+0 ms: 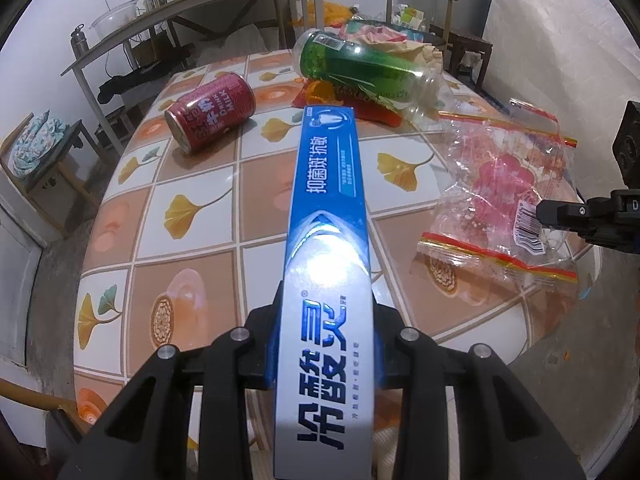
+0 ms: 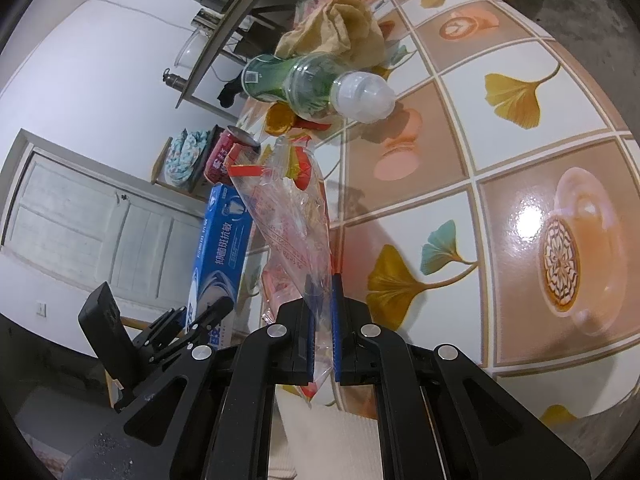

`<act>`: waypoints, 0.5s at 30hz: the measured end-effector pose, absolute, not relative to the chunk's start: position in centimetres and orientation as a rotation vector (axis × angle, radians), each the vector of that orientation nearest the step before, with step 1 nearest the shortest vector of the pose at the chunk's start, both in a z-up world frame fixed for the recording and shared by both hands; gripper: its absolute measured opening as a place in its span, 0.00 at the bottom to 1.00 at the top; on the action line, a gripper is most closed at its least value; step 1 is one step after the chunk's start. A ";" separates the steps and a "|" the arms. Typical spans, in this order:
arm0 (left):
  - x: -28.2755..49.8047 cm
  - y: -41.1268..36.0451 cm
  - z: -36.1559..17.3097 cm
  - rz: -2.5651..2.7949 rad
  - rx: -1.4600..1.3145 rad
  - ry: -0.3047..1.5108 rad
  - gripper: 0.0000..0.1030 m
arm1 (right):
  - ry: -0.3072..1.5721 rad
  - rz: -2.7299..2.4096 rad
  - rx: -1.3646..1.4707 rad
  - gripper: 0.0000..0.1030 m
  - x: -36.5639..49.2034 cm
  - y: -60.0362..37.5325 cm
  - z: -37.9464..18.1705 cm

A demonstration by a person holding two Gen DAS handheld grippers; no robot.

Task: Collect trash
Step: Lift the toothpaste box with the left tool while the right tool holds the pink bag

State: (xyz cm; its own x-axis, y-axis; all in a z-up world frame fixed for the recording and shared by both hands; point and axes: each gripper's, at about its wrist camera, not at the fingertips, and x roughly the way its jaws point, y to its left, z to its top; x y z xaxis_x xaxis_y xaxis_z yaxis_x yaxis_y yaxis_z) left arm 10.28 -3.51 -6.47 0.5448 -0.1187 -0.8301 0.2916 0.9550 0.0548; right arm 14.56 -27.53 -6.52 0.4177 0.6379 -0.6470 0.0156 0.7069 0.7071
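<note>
The left gripper (image 1: 324, 344) pinches a toothpaste box (image 1: 328, 216) over the table's (image 1: 192, 208) near edge. The right gripper (image 2: 323, 344) pinches a clear wrapper (image 2: 288, 224); bare tabletop lies to its right.

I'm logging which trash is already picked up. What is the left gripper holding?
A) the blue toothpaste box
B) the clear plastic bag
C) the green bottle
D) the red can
A: the left gripper has its jaws closed on the blue toothpaste box, raised above the table.

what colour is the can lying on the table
Red, with white lettering, on the can; the left wrist view shows it best.
</note>
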 end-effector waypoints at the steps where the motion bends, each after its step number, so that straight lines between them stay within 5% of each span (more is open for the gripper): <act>1: 10.2 -3.5 -6.4 -0.245 0.194 0.963 0.32 | 1.082 0.435 0.704 0.05 14.6 -27.5 -6.4; 15: 9.6 -3.3 -5.2 -0.246 0.187 0.933 0.32 | 1.064 0.448 0.688 0.05 14.5 -27.2 -6.0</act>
State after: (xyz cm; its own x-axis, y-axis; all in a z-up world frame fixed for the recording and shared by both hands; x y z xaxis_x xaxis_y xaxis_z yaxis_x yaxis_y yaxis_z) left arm 9.62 -3.30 -5.21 0.5709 -0.1274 -0.8111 0.2885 0.9560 0.0528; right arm 14.51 -27.23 -5.98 0.4278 0.6391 -0.6391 -0.0109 0.7107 0.7034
